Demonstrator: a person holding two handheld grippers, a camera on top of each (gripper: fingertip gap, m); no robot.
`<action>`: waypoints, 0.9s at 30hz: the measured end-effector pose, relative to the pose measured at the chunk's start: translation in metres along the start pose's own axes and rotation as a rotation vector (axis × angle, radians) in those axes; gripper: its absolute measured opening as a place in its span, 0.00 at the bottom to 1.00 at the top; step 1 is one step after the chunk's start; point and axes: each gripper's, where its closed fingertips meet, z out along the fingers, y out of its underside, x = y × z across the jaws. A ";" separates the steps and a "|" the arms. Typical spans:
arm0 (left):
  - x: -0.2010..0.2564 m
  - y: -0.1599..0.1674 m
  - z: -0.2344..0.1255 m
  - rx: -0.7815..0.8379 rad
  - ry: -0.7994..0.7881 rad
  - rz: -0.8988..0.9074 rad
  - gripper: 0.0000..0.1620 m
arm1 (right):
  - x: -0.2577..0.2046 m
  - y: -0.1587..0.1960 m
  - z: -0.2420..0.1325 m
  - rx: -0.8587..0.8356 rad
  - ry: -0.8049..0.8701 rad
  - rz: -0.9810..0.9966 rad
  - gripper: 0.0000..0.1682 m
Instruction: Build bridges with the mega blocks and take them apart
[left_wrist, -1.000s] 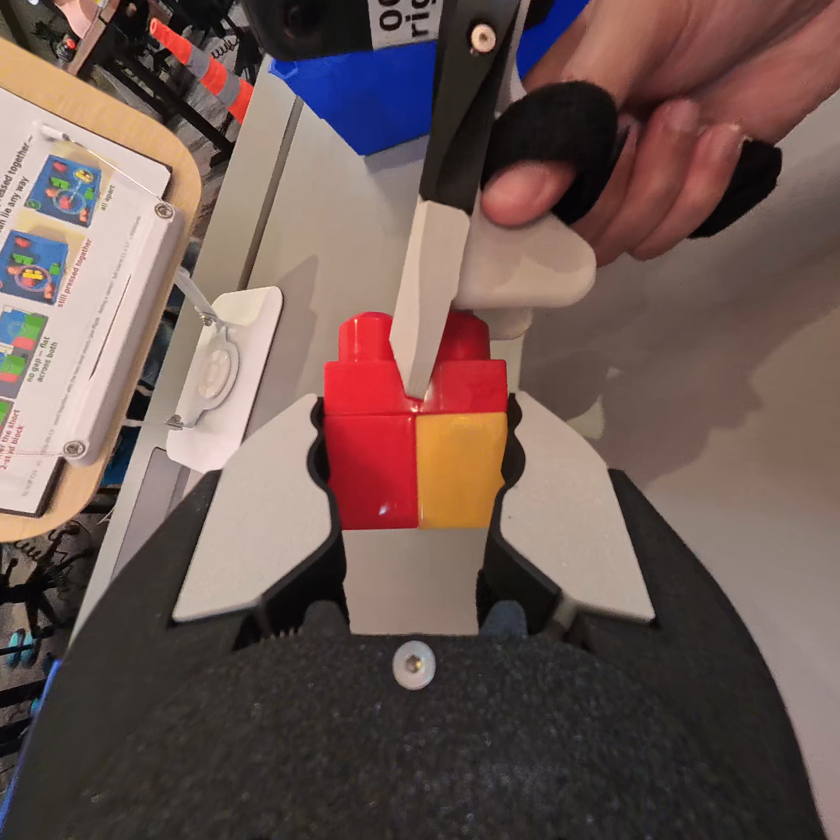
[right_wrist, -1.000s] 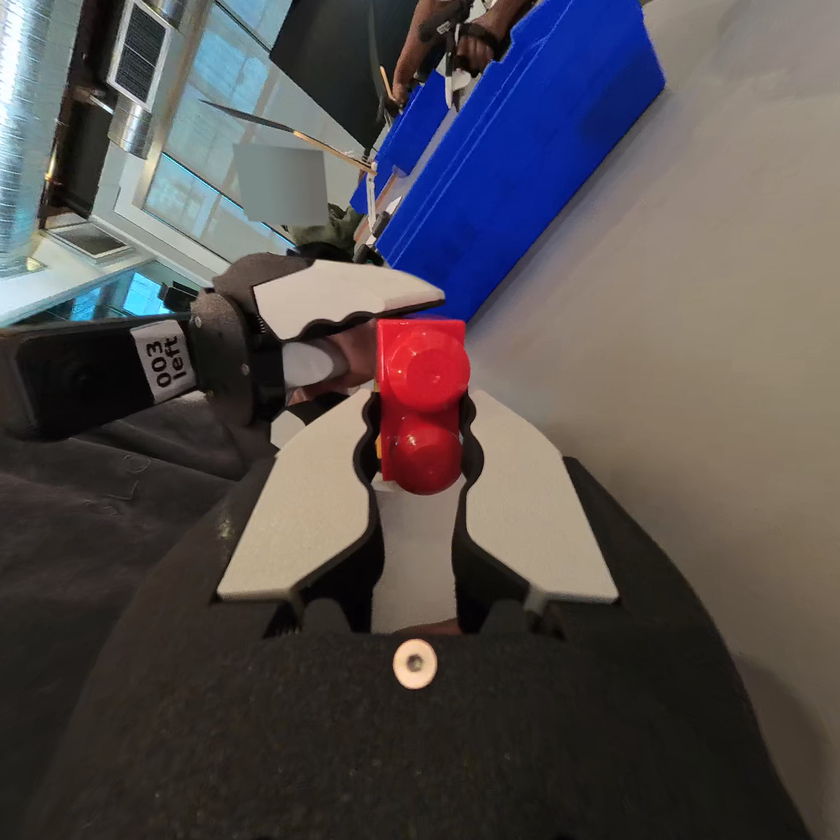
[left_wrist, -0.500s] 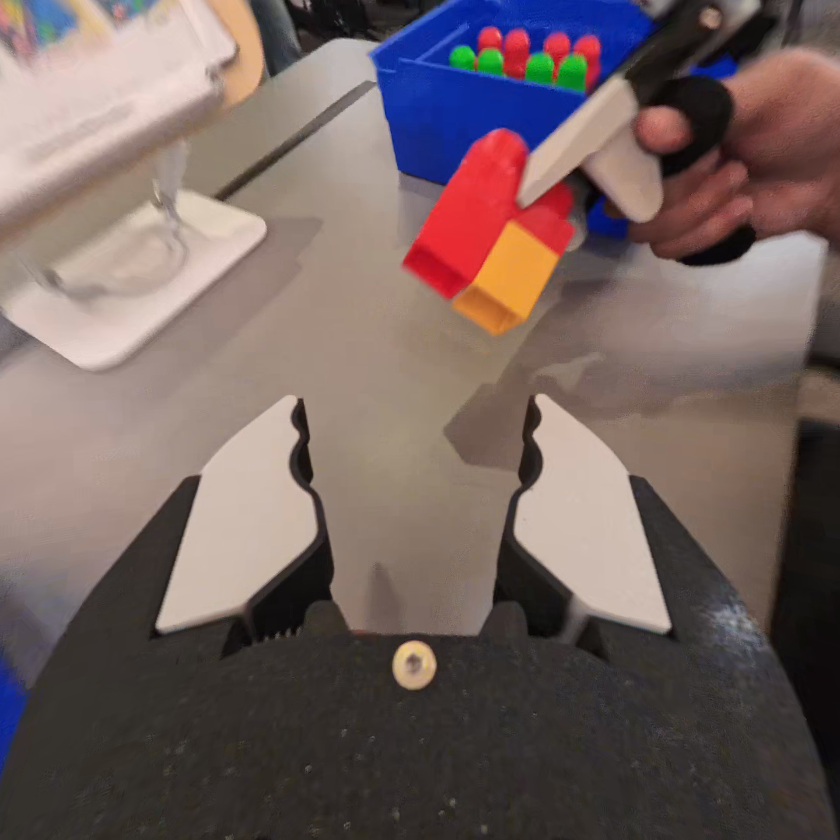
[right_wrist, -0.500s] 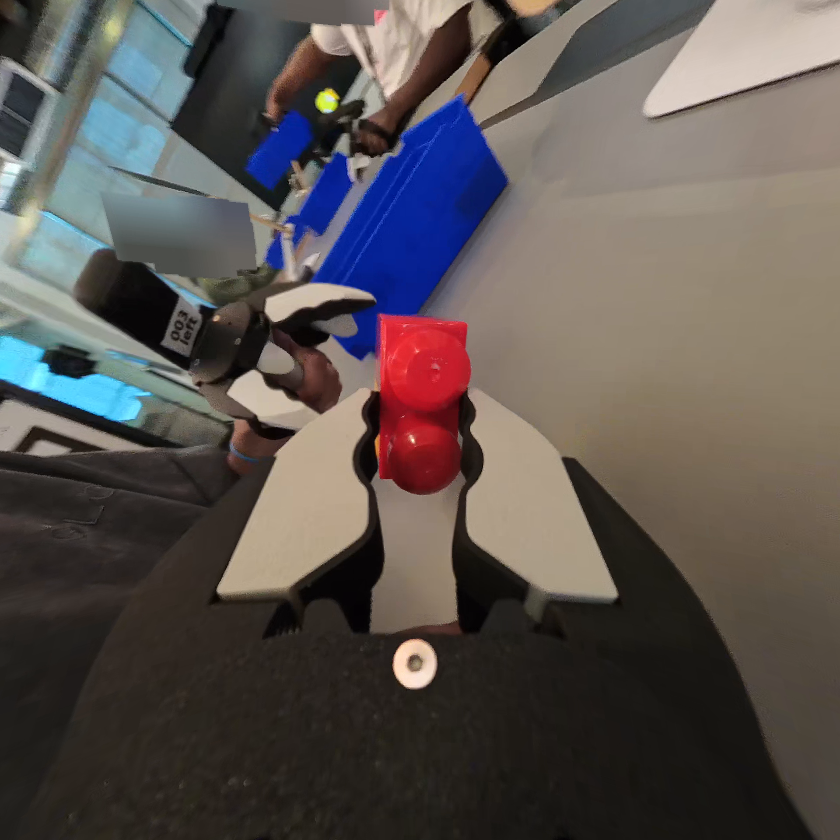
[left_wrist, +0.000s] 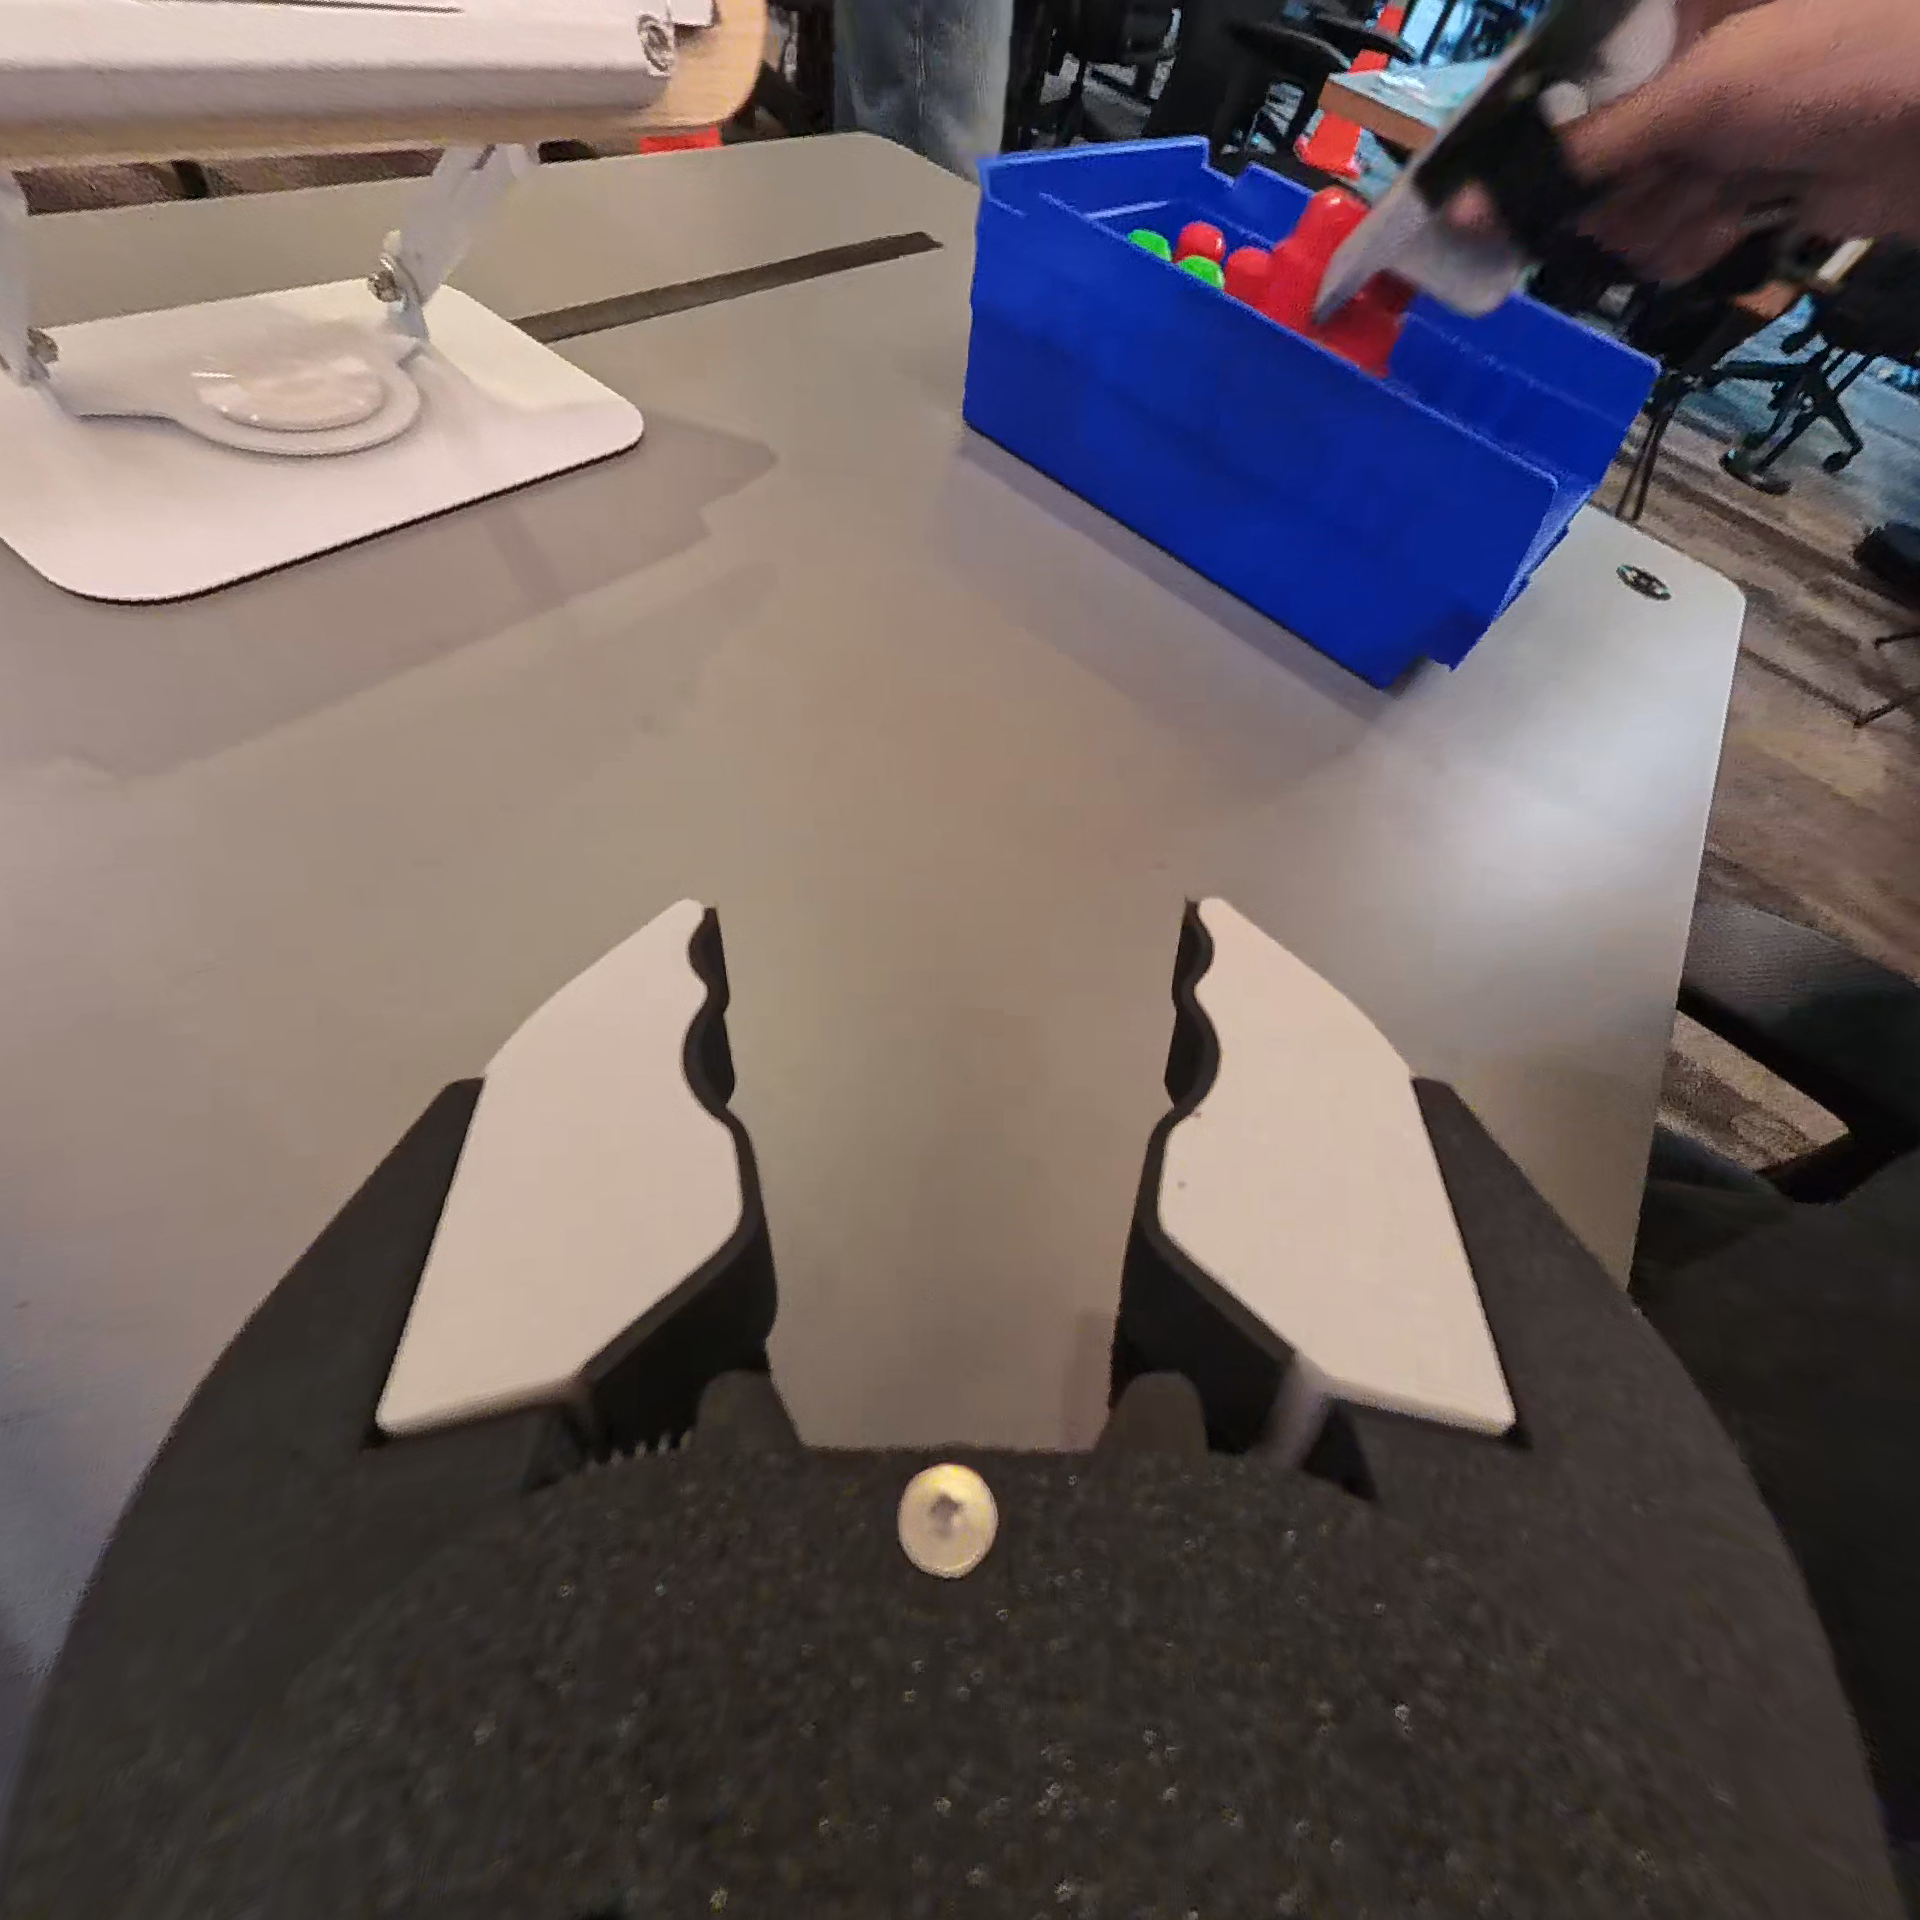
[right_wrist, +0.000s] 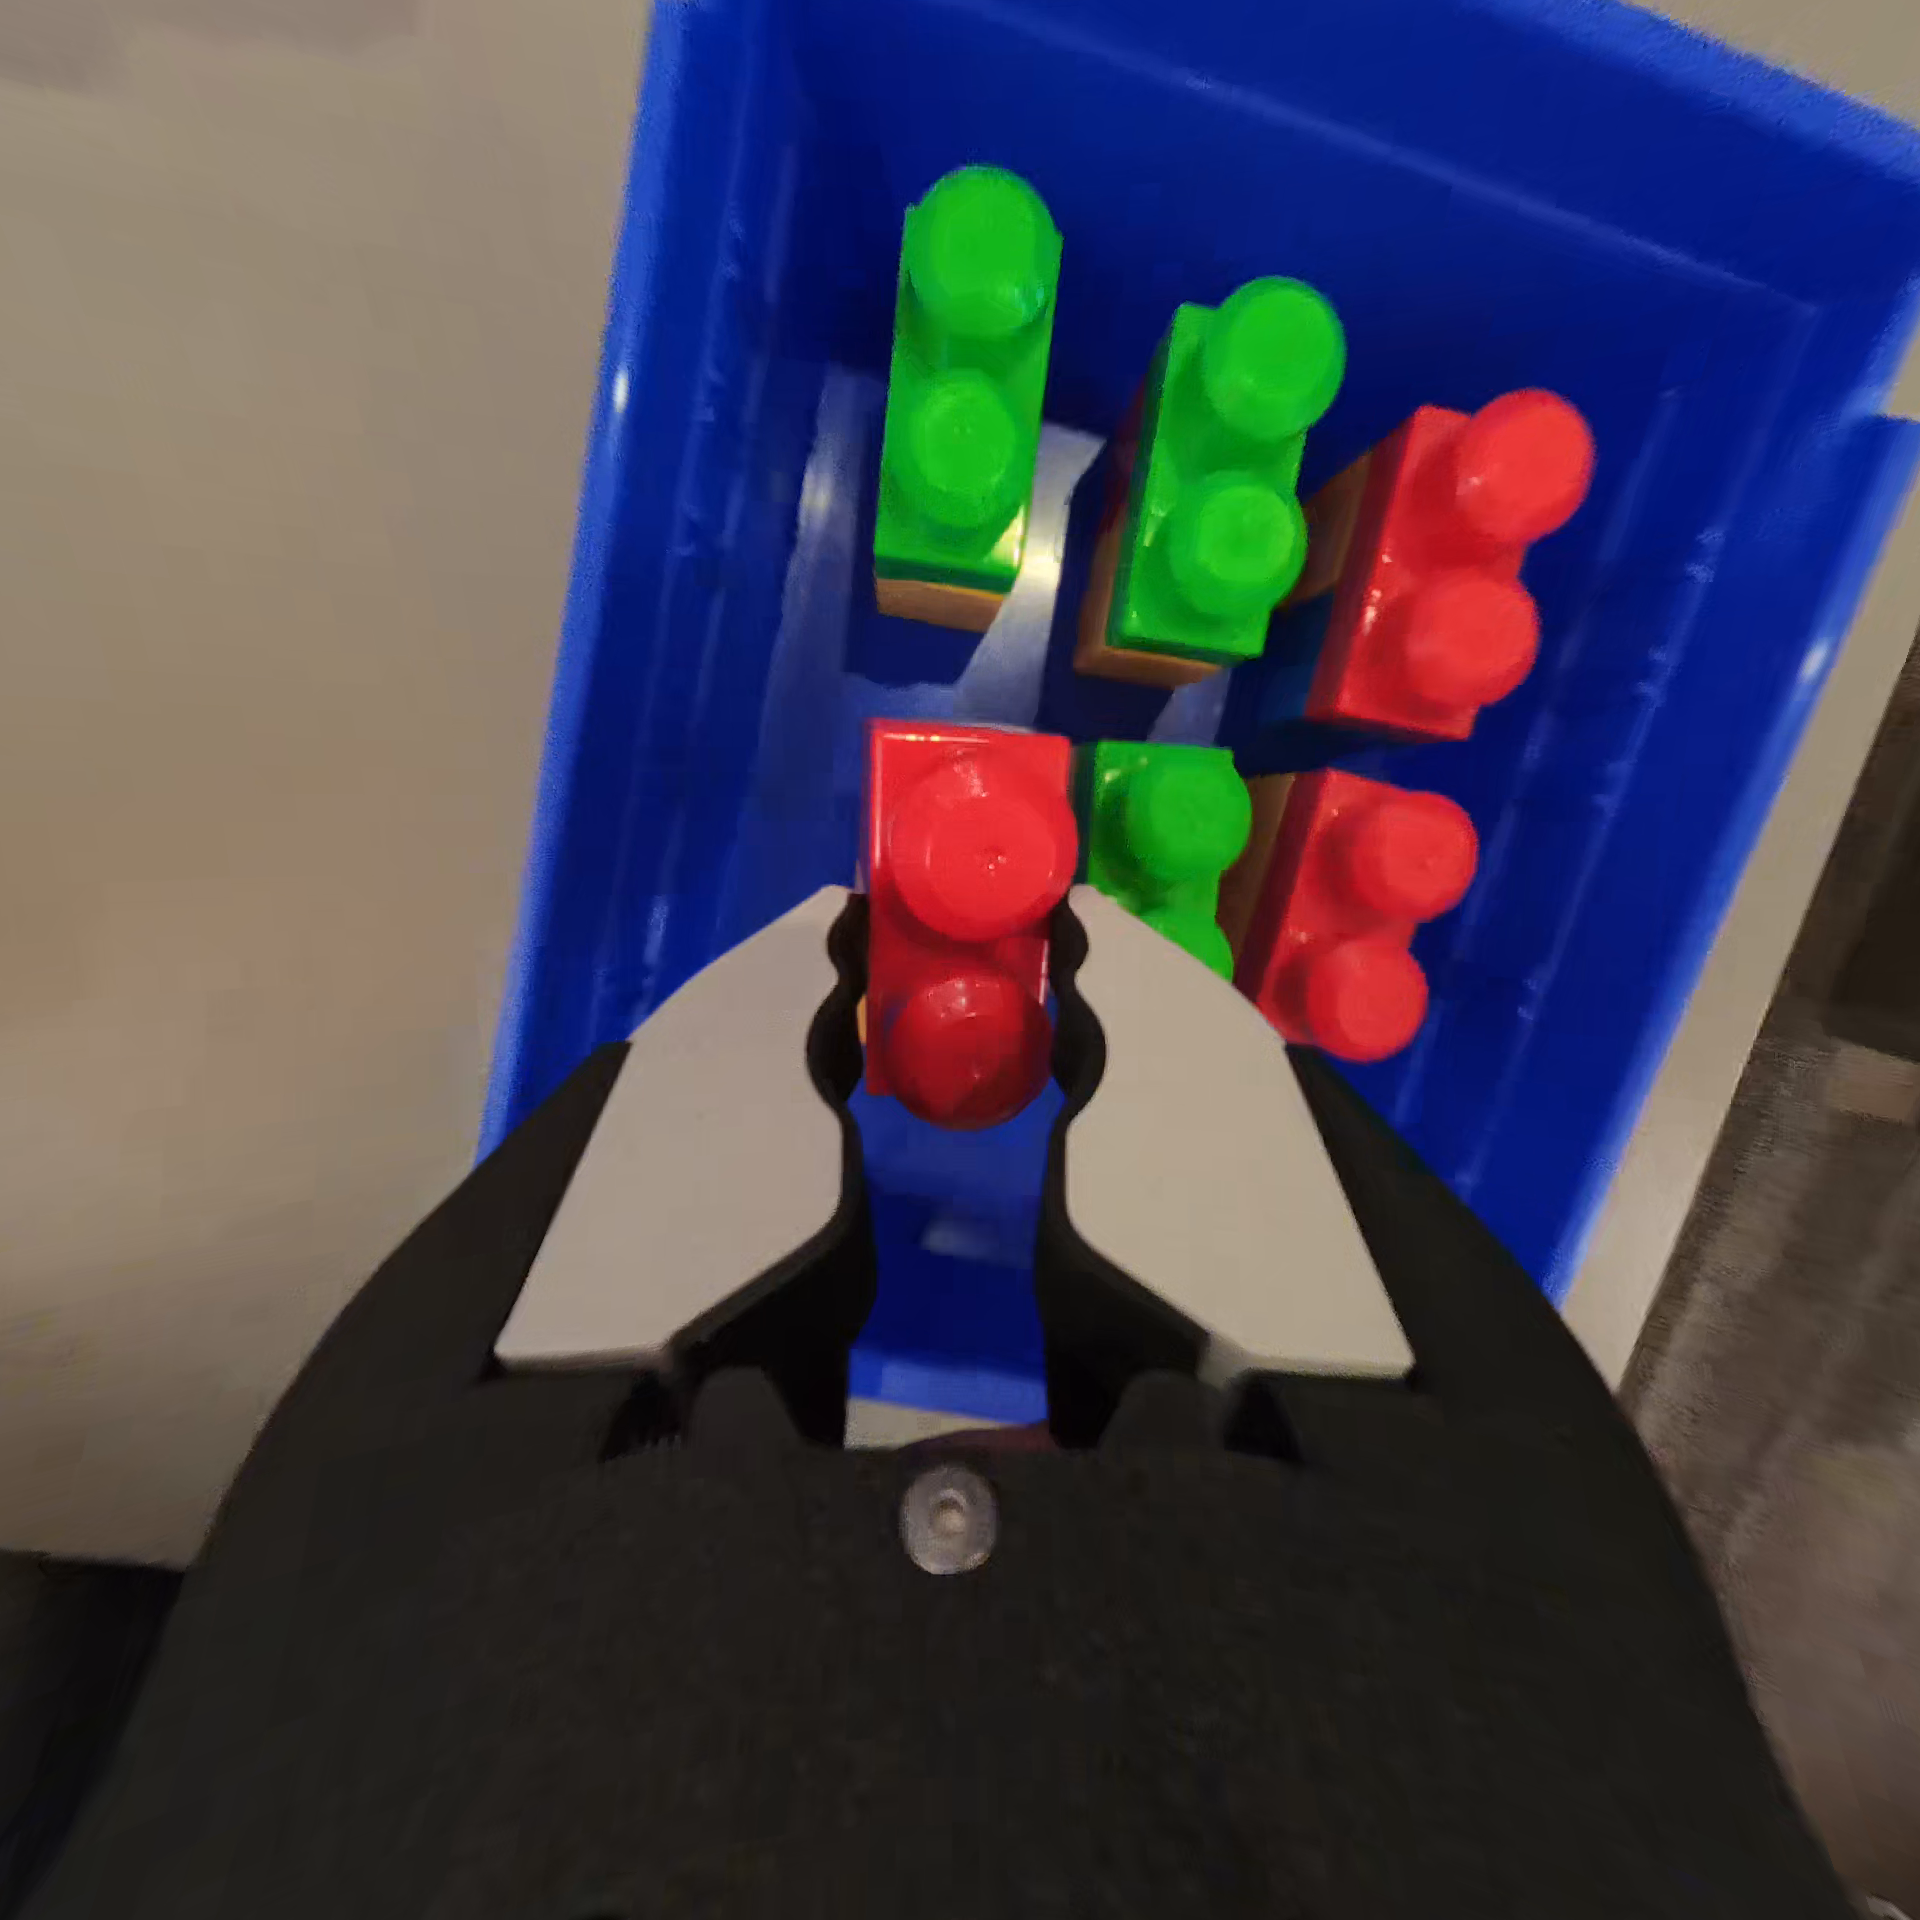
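My right gripper (right_wrist: 958, 920) is shut on a red two-stud block (right_wrist: 966, 904) and holds it over the near left part of the blue bin (right_wrist: 644, 540). A sliver of yellow shows under the block. In the left wrist view the same red block (left_wrist: 1325, 275) sits in the right gripper (left_wrist: 1361, 281) above the blue bin (left_wrist: 1247, 457), held by a person's hand (left_wrist: 1766, 114). Several green and red block stacks (right_wrist: 1216, 488) lie in the bin. My left gripper (left_wrist: 951, 925) is open and empty over the bare grey table (left_wrist: 831, 727).
A white stand base (left_wrist: 301, 447) with a tilted board on it stands at the back left of the table. The table's right edge (left_wrist: 1704, 883) drops to carpet and chair legs. The bin sits near the back right corner. Spacing between my two grippers at the tips: around 40 cm. Measured from the fingertips, the white stand base (left_wrist: 301, 447) is 30 cm or so from the left gripper and 40 cm from the right.
My left gripper let go of the red and yellow bridge and drew back, open. My right gripper carried the bridge away to above the blue bin.
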 end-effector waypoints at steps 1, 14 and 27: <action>0.002 0.001 0.000 -0.006 0.000 0.011 0.51 | -0.003 -0.001 0.011 -0.036 0.011 -0.011 0.20; 0.008 0.008 -0.002 -0.031 -0.003 0.040 0.49 | -0.013 0.004 0.049 -0.120 0.090 -0.037 0.20; -0.006 0.013 0.000 -0.044 -0.064 0.024 0.50 | -0.011 -0.005 0.035 0.055 0.135 0.002 0.37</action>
